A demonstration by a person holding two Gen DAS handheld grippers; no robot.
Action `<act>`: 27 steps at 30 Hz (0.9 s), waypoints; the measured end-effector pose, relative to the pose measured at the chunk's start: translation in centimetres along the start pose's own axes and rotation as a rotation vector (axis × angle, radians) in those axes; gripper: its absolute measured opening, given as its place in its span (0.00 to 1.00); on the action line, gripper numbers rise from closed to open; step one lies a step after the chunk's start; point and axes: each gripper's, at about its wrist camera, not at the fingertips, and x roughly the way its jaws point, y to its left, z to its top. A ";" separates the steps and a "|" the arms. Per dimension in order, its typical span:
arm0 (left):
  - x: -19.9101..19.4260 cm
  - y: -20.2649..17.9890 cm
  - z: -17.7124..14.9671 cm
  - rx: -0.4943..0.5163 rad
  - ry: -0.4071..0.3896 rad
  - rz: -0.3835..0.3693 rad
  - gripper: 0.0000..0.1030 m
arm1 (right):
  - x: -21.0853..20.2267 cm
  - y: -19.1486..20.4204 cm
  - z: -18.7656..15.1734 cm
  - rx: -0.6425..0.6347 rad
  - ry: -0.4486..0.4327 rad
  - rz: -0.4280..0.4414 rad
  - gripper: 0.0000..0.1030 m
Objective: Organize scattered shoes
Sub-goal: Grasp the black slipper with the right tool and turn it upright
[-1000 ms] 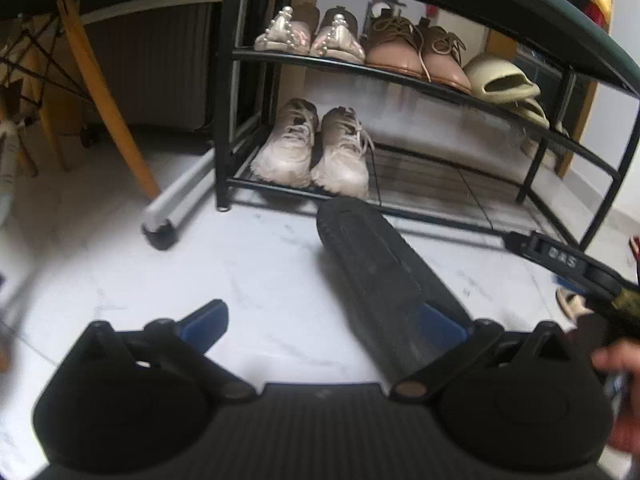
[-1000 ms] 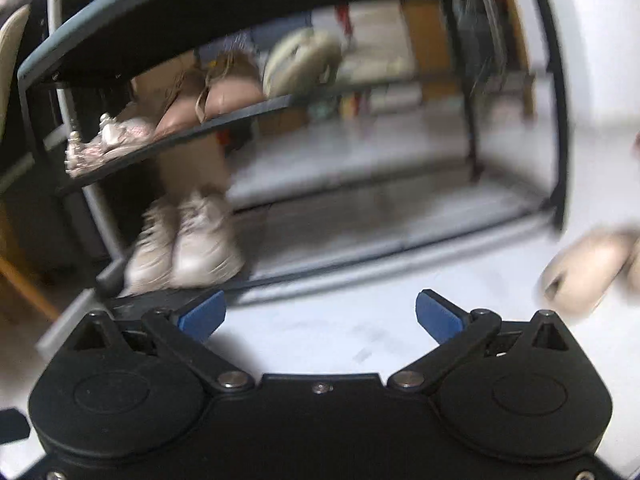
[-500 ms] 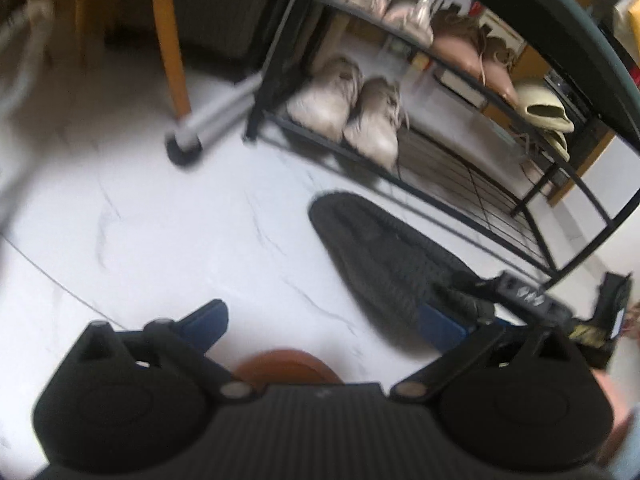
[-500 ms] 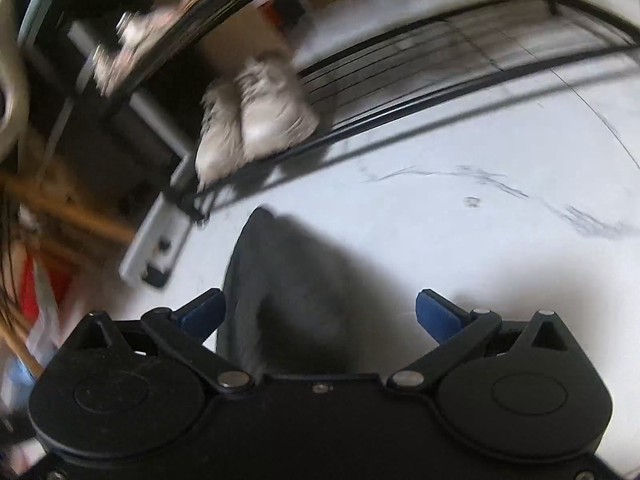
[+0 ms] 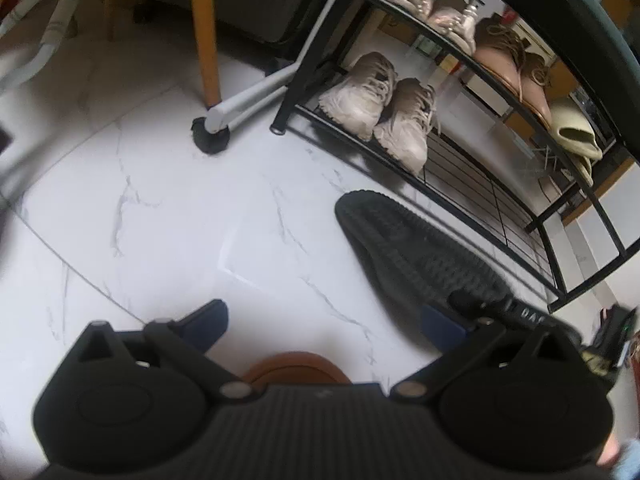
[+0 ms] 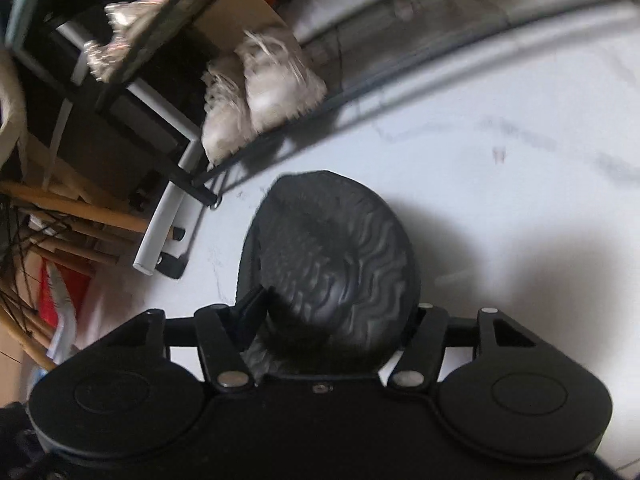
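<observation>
A black shoe [image 6: 332, 264] with a wavy-tread sole facing up lies between my right gripper's fingers; my right gripper [image 6: 336, 320] is shut on its near end. The same shoe [image 5: 416, 248] shows in the left wrist view, sole up, in front of the rack, with the right gripper [image 5: 516, 314] on its near end. My left gripper [image 5: 324, 322] is open and empty above the white marble floor, left of the shoe. A brown rounded object [image 5: 296, 366] lies just under it; I cannot tell what it is.
A black metal shoe rack [image 5: 520, 200] holds beige sneakers [image 5: 380, 104] on the bottom shelf, with pink flats [image 5: 436, 0], tan lace-ups [image 5: 516, 60] and yellow slides [image 5: 576, 132] above. An orange chair leg [image 5: 206, 32] and a white bar [image 5: 248, 104] stand to its left.
My right gripper has come down over the black shoe and shut on its near end. My left gripper has tilted down toward the floor and stayed open.
</observation>
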 end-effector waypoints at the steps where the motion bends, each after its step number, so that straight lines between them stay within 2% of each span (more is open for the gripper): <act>1: 0.0 0.0 0.0 -0.002 0.001 0.000 0.99 | -0.9 1.2 0.2 -0.092 -0.052 -0.063 0.57; 3: 0.0 0.2 0.1 -0.012 0.001 0.002 0.99 | -1.9 2.8 0.2 -0.254 -0.106 -0.188 0.58; 4: 0.0 0.3 0.1 -0.021 0.002 0.003 0.99 | -2.6 3.9 -0.1 -0.389 -0.150 -0.288 0.58; 5: 0.0 0.4 0.1 -0.031 0.003 0.005 0.99 | -2.7 4.3 -0.3 -0.433 -0.160 -0.320 0.58; 7: 0.0 0.4 0.1 -0.032 0.006 0.008 0.99 | -2.4 6.3 -2.2 -0.756 -0.179 -0.543 0.58; 8: 0.0 0.4 0.0 -0.027 0.006 0.010 0.99 | -2.0 6.9 -3.1 -0.872 -0.164 -0.605 0.62; 10: 0.1 0.2 0.0 -0.015 0.004 0.015 0.99 | -1.6 7.6 -4.5 -1.018 -0.134 -0.635 0.69; 11: 0.1 0.2 0.0 -0.010 0.003 0.016 0.99 | -1.4 8.1 -5.5 -1.102 -0.117 -0.645 0.81; 12: 0.0 0.2 0.0 -0.008 0.002 0.018 0.99 | -1.0 8.8 -7.2 -1.237 -0.084 -0.634 0.86; 13: 0.0 0.2 0.0 -0.007 0.001 0.020 0.99 | -0.5 9.6 -9.2 -1.383 -0.044 -0.599 0.92; 14: 0.0 0.2 0.0 -0.006 0.001 0.022 0.99 | -0.1 10.1 -10.6 -1.477 -0.014 -0.562 0.93; 16: 0.0 0.4 0.0 -0.013 0.005 0.025 0.99 | 0.2 10.8 -12.6 -1.585 0.037 -0.485 0.96; 17: 0.1 0.4 0.1 -0.017 0.007 0.026 0.99 | 0.2 11.0 -12.8 -1.601 0.042 -0.454 1.00; 20: 0.2 0.6 0.1 -0.028 0.014 0.028 0.99 | 0.0 11.7 -12.8 -1.599 0.028 -0.371 1.00; 25: 0.3 0.6 0.0 -0.022 0.017 0.034 0.99 | -1.0 12.0 -9.2 -1.315 0.000 -0.238 1.00; 27: 0.4 0.6 0.0 -0.019 0.017 0.039 0.99 | -1.1 11.7 -7.4 -1.191 -0.028 -0.235 1.00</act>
